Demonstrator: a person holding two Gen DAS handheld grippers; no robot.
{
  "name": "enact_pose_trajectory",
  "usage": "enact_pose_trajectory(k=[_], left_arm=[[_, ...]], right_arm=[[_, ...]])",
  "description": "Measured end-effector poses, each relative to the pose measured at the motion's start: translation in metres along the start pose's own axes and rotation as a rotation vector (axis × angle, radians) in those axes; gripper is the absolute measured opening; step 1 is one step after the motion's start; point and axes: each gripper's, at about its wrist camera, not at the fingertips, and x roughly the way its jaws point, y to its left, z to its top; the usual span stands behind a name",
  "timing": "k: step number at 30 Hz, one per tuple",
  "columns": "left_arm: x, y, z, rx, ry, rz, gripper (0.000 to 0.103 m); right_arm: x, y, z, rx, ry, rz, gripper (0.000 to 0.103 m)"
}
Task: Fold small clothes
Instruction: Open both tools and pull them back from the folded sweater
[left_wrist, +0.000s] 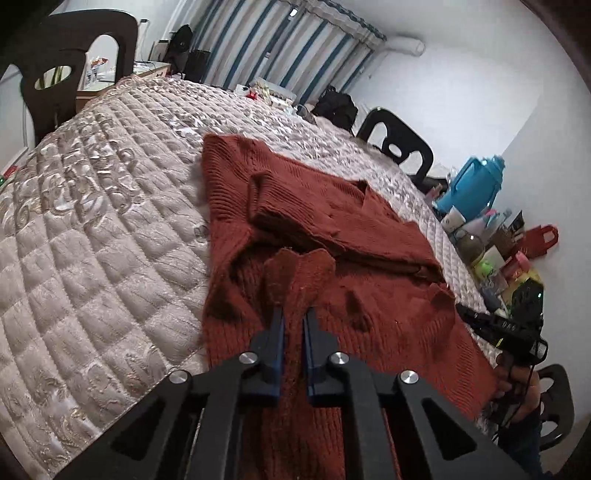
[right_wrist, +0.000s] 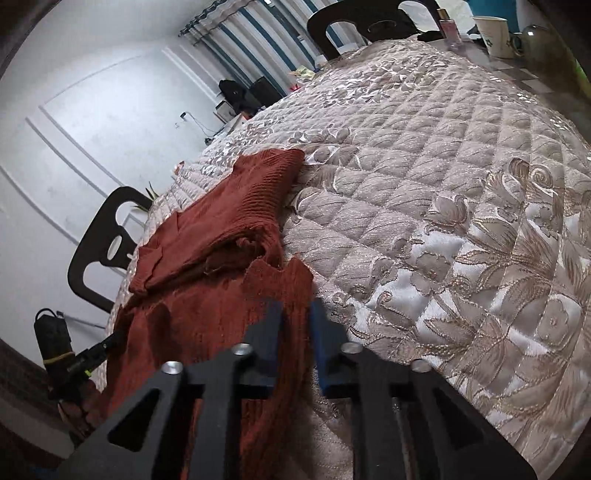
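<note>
Sweater hem pinched at both corners
Each hand-held gripper, left (left_wrist: 295, 314) and right (right_wrist: 297, 306), grasps the rust sweater (left_wrist: 325, 221) (sleeves folded in) on the quilted worktop (left_wrist: 103, 206).

You're in a lived-in home room, probably a dining room: a quilted cloth (left_wrist: 92, 229) covers the table, dark chairs (left_wrist: 399, 144) ring its edges, striped curtains (left_wrist: 280, 40) hang behind, bottles (left_wrist: 476, 247) crowd one corner.

The sweater (left_wrist: 325, 236) lies on the quilted counter (left_wrist: 110, 221), its near hem pinched in both claws: left claw (left_wrist: 295, 314) at six o'clock, right claw (left_wrist: 476, 321) at four. A sleeve (left_wrist: 280, 206) lies folded across its middle. At three o'clock bottles (left_wrist: 476, 243) crowd the counter's edge; chairs (left_wrist: 399, 144) stand at one and ten.
</note>
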Motion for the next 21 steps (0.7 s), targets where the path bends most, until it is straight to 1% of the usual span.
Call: enact_pose_trajectory(k=[2, 5, 8, 10, 11, 13, 15, 16, 18, 19, 20, 21], left_arm=[[-0.011, 0.004, 0.0, -0.022, -0.041, -0.013, 0.009], [-0.028, 0.014, 0.0, -0.055, -0.097, -0.018, 0.009], [-0.038, 0.028, -0.002, -0.093, -0.125, -0.006, 0.009], [-0.035, 0.039, -0.003, -0.119, -0.114, 0.011, 0.009], [-0.028, 0.044, -0.003, -0.136, -0.085, 0.015, 0.009], [-0.015, 0.05, -0.003, -0.144, -0.031, 0.039, 0.011], [-0.016, 0.05, -0.005, -0.147, -0.035, 0.044, 0.014], [-0.021, 0.049, -0.006, -0.146, -0.043, 0.045, 0.017], [-0.032, 0.045, -0.009, -0.135, -0.064, 0.044, 0.028], [-0.039, 0.042, -0.01, -0.122, -0.075, 0.042, 0.029], [-0.046, 0.039, -0.013, -0.103, -0.084, 0.044, 0.032], [-0.053, 0.035, -0.018, -0.083, -0.092, 0.042, 0.037]], right_arm=[[-0.003, 0.001, -0.001, 0.0, -0.009, 0.015, 0.007], [-0.013, 0.006, -0.001, -0.007, -0.052, 0.053, 0.006], [-0.025, 0.013, 0.001, -0.015, -0.104, 0.09, 0.006], [-0.027, 0.013, 0.003, -0.012, -0.129, 0.099, 0.006], [-0.024, 0.011, 0.004, -0.007, -0.123, 0.087, 0.006], [-0.011, 0.002, 0.005, 0.024, -0.077, 0.039, 0.006], [-0.002, -0.005, 0.003, 0.057, -0.036, 0.005, 0.007], [-0.005, -0.005, 0.0, 0.059, -0.039, -0.003, 0.007], [-0.015, 0.001, -0.005, 0.027, -0.063, -0.017, 0.012], [-0.026, 0.009, -0.009, -0.006, -0.081, -0.013, 0.018], [-0.033, 0.014, -0.013, -0.026, -0.092, -0.007, 0.02], [-0.041, 0.02, -0.018, -0.05, -0.103, 0.003, 0.02]])
